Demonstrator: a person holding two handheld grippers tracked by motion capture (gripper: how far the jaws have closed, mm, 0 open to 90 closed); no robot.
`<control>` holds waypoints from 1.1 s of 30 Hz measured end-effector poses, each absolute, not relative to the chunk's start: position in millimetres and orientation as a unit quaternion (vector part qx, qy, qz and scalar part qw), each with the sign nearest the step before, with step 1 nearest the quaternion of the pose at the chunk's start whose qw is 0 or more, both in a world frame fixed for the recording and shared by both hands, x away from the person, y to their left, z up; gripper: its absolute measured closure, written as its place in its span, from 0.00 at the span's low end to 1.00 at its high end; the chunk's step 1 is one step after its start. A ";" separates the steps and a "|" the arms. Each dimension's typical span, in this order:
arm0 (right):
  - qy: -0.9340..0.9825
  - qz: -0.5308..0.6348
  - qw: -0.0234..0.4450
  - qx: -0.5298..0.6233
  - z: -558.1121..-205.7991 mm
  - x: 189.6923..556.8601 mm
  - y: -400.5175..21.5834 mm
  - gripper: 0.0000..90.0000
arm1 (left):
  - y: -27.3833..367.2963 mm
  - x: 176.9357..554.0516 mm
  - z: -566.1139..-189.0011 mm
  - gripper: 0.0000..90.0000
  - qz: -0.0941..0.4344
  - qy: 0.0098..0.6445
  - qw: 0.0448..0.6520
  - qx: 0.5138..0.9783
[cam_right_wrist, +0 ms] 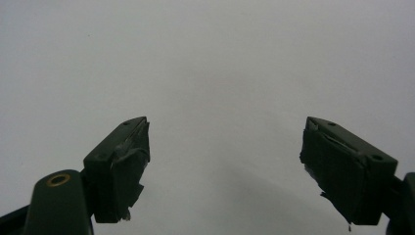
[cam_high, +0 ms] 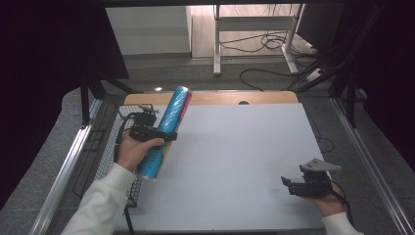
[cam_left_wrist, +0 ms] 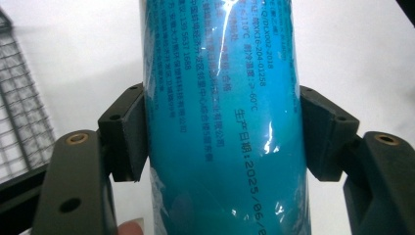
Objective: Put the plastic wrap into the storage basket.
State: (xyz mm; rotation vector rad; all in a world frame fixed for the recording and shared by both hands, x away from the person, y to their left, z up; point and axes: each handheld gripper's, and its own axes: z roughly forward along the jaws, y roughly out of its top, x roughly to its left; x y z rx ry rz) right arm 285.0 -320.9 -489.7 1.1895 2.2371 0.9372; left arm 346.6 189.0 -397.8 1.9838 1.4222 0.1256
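A long blue tube with printed text and a red patch near its far end lies at a slant over the left side of the white table. My left gripper is shut on the blue tube around its middle. In the left gripper view the tube stands between the two pads, which press on both its sides. My right gripper rests low over the table's near right corner, open. In the right gripper view nothing lies between the spread fingertips of the right gripper.
A black wire basket hangs along the table's left edge, beside the tube. A wooden strip runs along the table's far edge. Cables and a desk frame lie on the floor beyond.
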 end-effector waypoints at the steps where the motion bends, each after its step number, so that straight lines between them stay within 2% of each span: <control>1: 0.808 0.339 0.218 0.430 -489.7 285.1 -320.8 0.21 | 192.9 343.6 -397.5 0.34 0.049 0.548 0.343 0.762; 9: 0.809 0.338 0.220 0.428 -489.3 286.1 -318.9 0.21 | 226.5 327.6 -394.1 0.34 0.067 0.570 0.346 0.743; 18: 0.807 0.339 0.221 0.430 -488.2 286.3 -319.1 0.21 | 264.5 313.8 -398.8 0.34 0.064 0.597 0.362 0.713; 33: 0.806 0.338 0.223 0.431 -488.0 286.7 -317.7 0.21 | 293.5 315.5 -419.8 0.35 0.087 0.643 0.324 0.689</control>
